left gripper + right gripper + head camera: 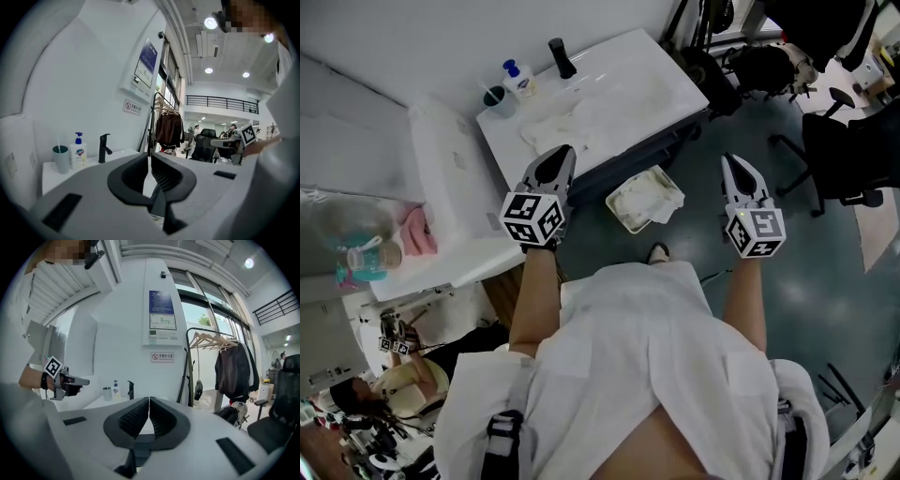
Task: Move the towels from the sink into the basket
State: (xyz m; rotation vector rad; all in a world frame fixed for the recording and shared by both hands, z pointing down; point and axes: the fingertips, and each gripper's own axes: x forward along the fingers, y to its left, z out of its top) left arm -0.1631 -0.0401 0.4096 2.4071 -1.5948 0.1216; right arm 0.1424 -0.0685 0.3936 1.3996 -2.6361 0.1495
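With left claw (566,152) and right claw (732,160) clenched empty, the towel (555,127) might be pushed around the sink (661,67), never gripped.

The head camera looked steeply down onto the sink counter (656,84). Each gripper camera faced almost level along its jaws; both shared the faucet (104,147) and soap bottle (78,152).

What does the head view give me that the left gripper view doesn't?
Head view only: the crumpled white towels in the white sink and the white rectangular basket on the floor. Left gripper view only: a hanging dark jacket. Both: the black faucet, the white soap bottle and the shut left hand-held gripper.
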